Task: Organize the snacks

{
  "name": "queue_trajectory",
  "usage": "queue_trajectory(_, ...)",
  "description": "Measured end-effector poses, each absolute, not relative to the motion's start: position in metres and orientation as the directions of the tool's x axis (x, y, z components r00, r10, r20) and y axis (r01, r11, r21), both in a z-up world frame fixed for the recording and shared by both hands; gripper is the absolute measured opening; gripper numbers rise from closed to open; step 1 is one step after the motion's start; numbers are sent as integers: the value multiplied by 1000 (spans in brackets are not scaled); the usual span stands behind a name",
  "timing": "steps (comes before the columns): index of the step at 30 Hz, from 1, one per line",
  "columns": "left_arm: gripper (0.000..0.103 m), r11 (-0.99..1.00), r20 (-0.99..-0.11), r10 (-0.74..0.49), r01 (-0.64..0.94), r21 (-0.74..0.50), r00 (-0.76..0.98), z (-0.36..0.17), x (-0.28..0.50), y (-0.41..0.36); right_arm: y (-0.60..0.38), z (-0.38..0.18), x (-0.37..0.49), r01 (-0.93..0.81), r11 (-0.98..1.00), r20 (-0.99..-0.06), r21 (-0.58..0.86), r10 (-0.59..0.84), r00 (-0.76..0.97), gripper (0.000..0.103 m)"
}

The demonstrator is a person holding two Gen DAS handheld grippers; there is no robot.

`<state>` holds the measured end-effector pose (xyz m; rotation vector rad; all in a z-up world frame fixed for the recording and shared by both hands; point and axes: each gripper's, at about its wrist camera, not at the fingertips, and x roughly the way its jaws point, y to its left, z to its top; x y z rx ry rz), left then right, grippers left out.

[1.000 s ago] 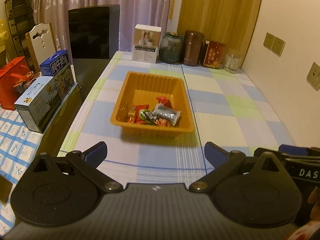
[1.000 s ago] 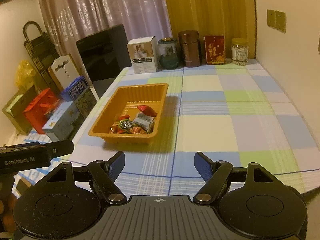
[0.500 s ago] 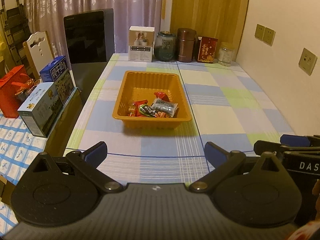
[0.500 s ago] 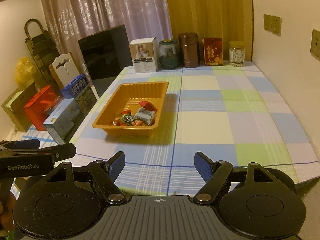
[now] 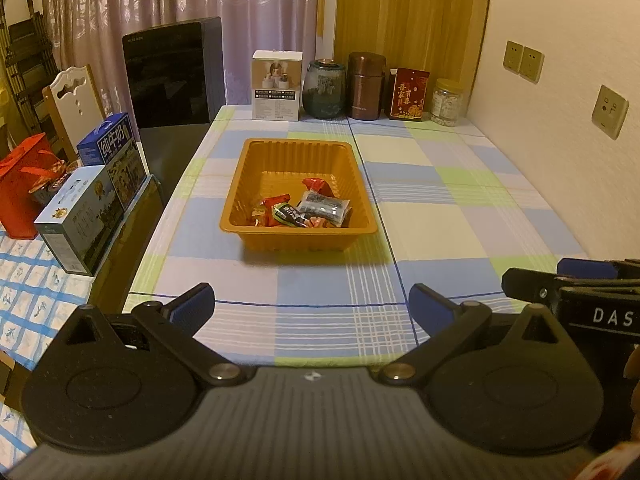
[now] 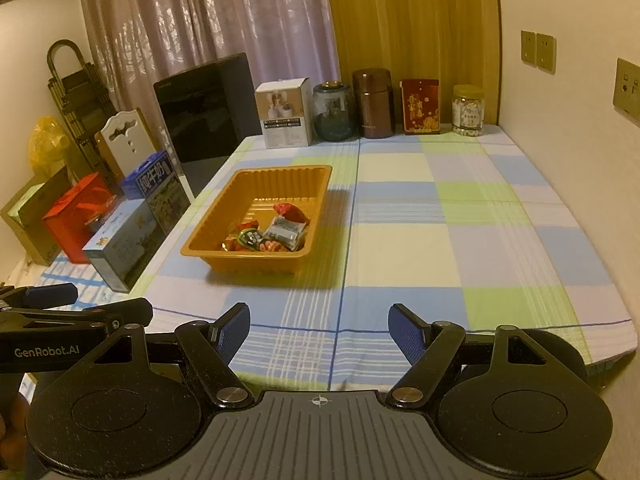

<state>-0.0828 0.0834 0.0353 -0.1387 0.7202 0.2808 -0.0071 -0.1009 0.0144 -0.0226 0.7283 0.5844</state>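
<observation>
At 12 o'clock from both empty, spread-jawed tools, left hand-held gripper and right hand-held gripper, sits the orange tray on the bench. Snack packets piled inside at 6 o'clock: light, crinkly, slippery; pinch a sealed edge.

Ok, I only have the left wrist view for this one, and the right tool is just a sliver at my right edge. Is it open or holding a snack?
Observer: The right tool is open, and only tablecloth shows between its fingers.
Reviewer: Are there any snacks on the cloth further right, outside my frame?
Observer: None that I can see out to the cloth's right edge. The snacks all lie in the orange tray.
Reviewer: Is there anything past the red bag on the left?
Observer: A dark box stands beside the red bag.
</observation>
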Motion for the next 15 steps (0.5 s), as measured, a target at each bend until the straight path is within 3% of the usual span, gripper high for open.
queue_trajectory(15,103,953,-663,204,-302,-34,720,34,-83,83,-100,12,-9,-513,839,-636,182,498,589,76)
